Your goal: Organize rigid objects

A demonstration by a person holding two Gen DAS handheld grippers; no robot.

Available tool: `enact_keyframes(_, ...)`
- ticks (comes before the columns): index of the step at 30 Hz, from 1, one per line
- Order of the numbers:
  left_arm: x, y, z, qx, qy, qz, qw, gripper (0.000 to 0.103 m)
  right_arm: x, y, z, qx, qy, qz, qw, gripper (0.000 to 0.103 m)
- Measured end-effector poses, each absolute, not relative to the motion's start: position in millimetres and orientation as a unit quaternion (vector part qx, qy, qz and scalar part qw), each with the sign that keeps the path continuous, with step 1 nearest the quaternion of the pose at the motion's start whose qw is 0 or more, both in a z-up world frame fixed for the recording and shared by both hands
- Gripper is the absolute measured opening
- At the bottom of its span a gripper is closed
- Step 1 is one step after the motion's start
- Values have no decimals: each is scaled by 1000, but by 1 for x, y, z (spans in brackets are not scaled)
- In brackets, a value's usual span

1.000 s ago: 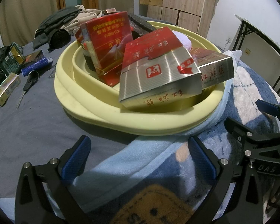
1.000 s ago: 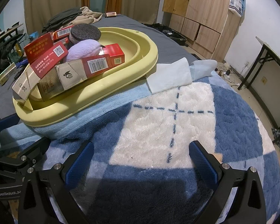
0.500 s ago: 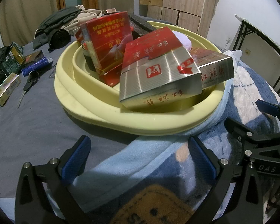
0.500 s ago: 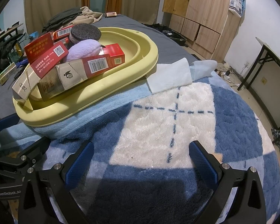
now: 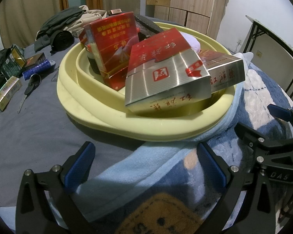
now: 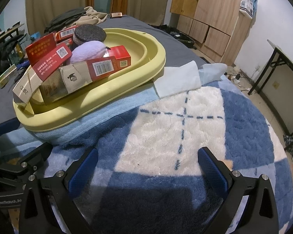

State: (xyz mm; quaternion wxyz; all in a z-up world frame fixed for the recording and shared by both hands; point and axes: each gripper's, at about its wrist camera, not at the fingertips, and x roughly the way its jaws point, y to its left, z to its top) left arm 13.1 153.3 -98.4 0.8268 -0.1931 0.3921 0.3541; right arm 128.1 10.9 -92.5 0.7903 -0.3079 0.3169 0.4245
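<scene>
Resting — cartons point(image 5: 166, 78) fill basin point(image 5: 107, 115).

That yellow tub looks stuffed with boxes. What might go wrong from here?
The big silver-and-red carton leans over the rim of the yellow basin; a nudge might tip it out. The basin sits partly on a folded light-blue blanket, so it may rock if more is dropped in. Scissors and small boxes lie loose on the grey sheet beyond; both the left gripper and right gripper are open and empty, so reaching across could bump the pile.
</scene>
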Motion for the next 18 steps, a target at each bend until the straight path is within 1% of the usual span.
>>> enact_keyframes(18, 13, 153, -98, -193, 392, 354, 827, 103, 126, 11, -93, -308, 317, 425, 790, 103)
